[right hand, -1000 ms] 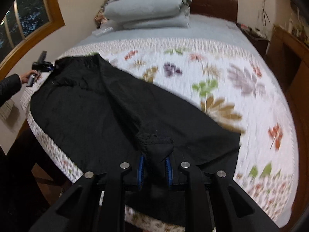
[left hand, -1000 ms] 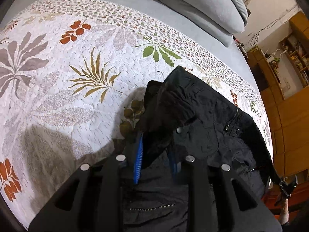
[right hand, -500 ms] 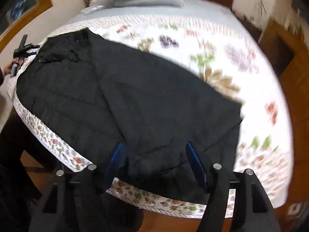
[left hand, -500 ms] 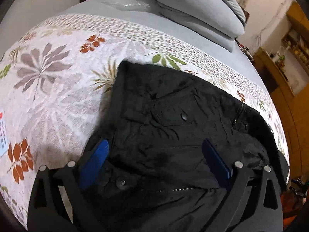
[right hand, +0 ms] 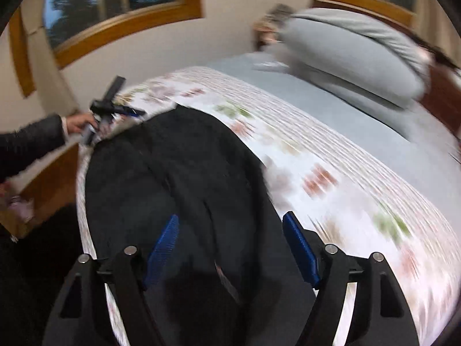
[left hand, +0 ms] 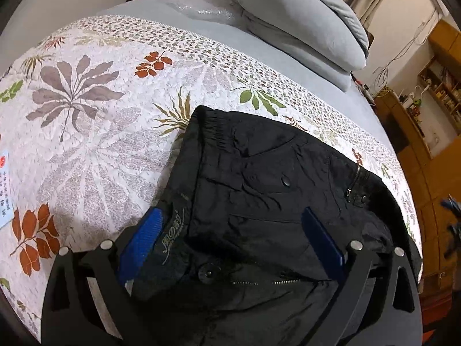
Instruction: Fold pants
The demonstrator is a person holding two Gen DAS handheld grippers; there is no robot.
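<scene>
Left wrist view: a pair of black, crinkled fabric pants (left hand: 259, 201) lies flat on a white quilted bedspread printed with grey, rust and green leaves (left hand: 86, 144). The elastic waistband sits near the middle of the frame, with its corner pointing toward the upper left. From there the garment's long axis runs down and to the right, toward the lower right edge of the bed. A round snap, a short zipper and a printed label show on the top layer. The left gripper (left hand: 230, 242), black with blue ribbed pads, fills the bottom of the frame. Its jaws stand wide apart, one pad at each side of the waist area. The cloth lies loose between them and neither pad presses on it. Two stacked grey pillows (left hand: 302, 20) rest at the upper right, on a pale blue-grey sheet (left hand: 288, 66).

Right wrist view, heavily blurred by motion: the pants (right hand: 173, 178) stretch from the bottom centre up toward the upper left, along the bed's left edge. The right gripper (right hand: 230, 248) hovers above them with jaws well apart and nothing clamped. At the left edge, a dark-sleeved hand (right hand: 77, 122) holds the left gripper (right hand: 115, 109) at the pants' far end.
</scene>
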